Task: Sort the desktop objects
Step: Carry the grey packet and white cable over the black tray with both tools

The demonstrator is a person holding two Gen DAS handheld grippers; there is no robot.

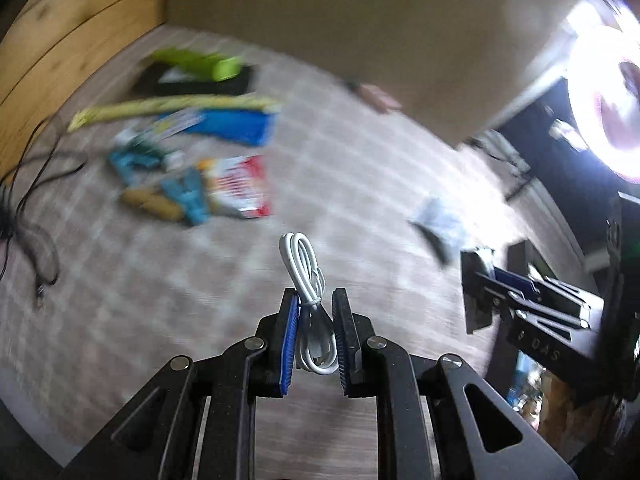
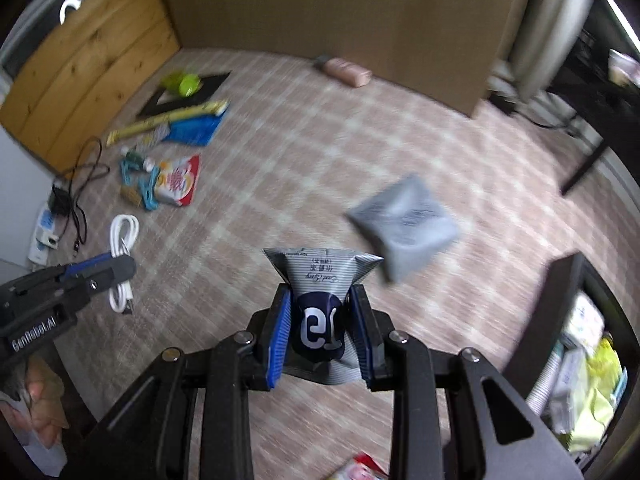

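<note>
My left gripper is shut on a coiled white USB cable and holds it above the checked tablecloth. It also shows in the right wrist view, with the cable hanging through it. My right gripper is shut on a silver and dark blue snack packet, held above the cloth. The right gripper shows at the right edge of the left wrist view. A second grey packet lies on the cloth ahead of it, and shows blurred in the left wrist view.
At the back left lies a heap: green bag on a black mat, yellow strip, blue pouch, red-white packet, teal clips. A black cable lies left. A pink pouch lies by a cardboard wall. A bin stands at right.
</note>
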